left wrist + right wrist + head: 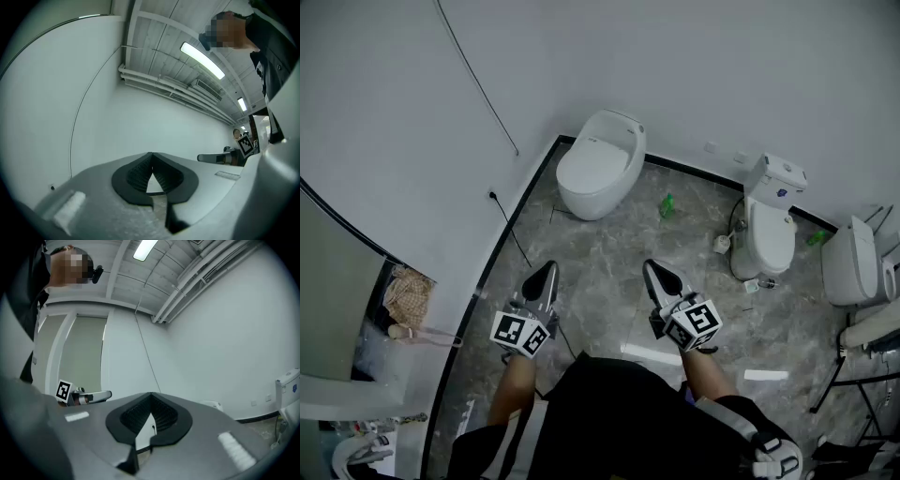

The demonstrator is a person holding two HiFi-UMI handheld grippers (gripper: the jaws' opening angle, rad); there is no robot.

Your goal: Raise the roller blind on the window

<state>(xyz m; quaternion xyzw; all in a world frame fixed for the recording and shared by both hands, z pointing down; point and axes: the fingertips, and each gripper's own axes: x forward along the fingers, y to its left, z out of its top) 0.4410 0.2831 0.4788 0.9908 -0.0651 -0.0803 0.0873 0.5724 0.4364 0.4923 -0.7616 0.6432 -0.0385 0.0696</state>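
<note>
Holding both tools over the grey marbled floor, I see the left hand-held gripper and the right hand-held gripper each pressed together, with nothing between the jaws. Both sit on my side of the rounded white toilet. In the right gripper view the roller blind hangs drawn down, well left of that toilet and apart from both tools.

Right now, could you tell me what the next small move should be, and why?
Probably turn left: the left gripper and right gripper are both shut, empty and facing bare wall, while the roller blind shows only at the left of the right gripper view.
</note>
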